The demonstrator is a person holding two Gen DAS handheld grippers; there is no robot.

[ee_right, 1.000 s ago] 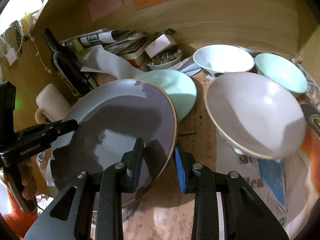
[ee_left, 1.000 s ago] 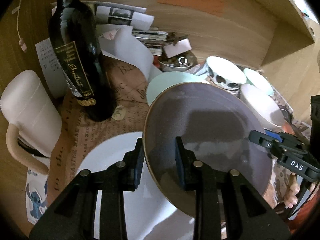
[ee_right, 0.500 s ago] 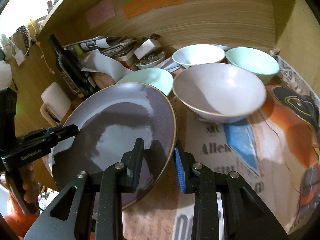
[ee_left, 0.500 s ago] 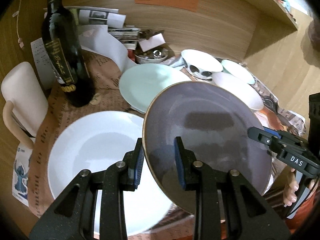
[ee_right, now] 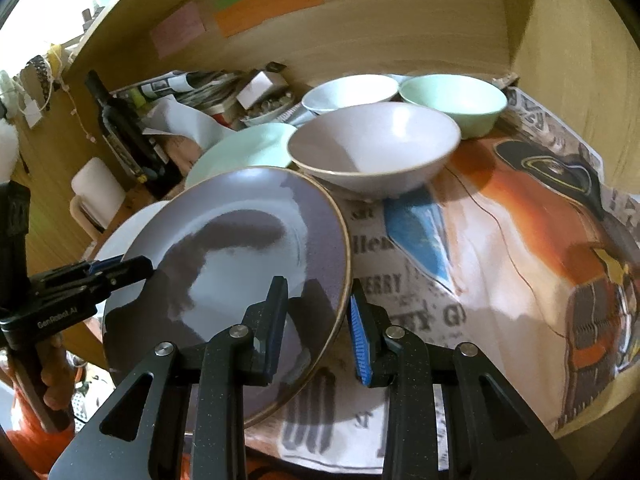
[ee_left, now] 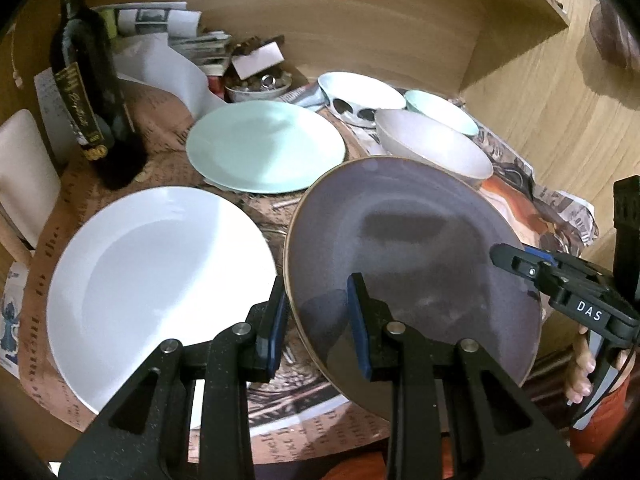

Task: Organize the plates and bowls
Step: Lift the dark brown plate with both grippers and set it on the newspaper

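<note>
both grippers are clamped on the same dark purple plate (ee_left: 412, 264), one at each side of its gold-edged rim: the left gripper (ee_left: 316, 320) has its jaws nearly closed over the rim at about 8 o'clock on the plate, and the right gripper (ee_right: 318, 324) pinches the opposite edge, around 4 o'clock in its own view. the plate is carried tilted above the newspaper-covered table (ee_right: 500, 280), not resting on anything. by my reading the sorting is at an early stage. the white plate (ee_left: 160, 280) lies flat at 9 o'clock of the held plate, and the mint green plate (ee_left: 264, 148) sits at 11 o'clock, each on its own, so no stack of plates exists yet. the bowls are grouped but not nested: a lavender bowl (ee_right: 372, 152) just beyond the plate at 12 o'clock, a mint bowl (ee_right: 456, 100) and a white bowl (ee_right: 348, 92) behind it. what looks left is setting the purple plate onto another plate, gathering the third, then nesting the bowls.
</note>
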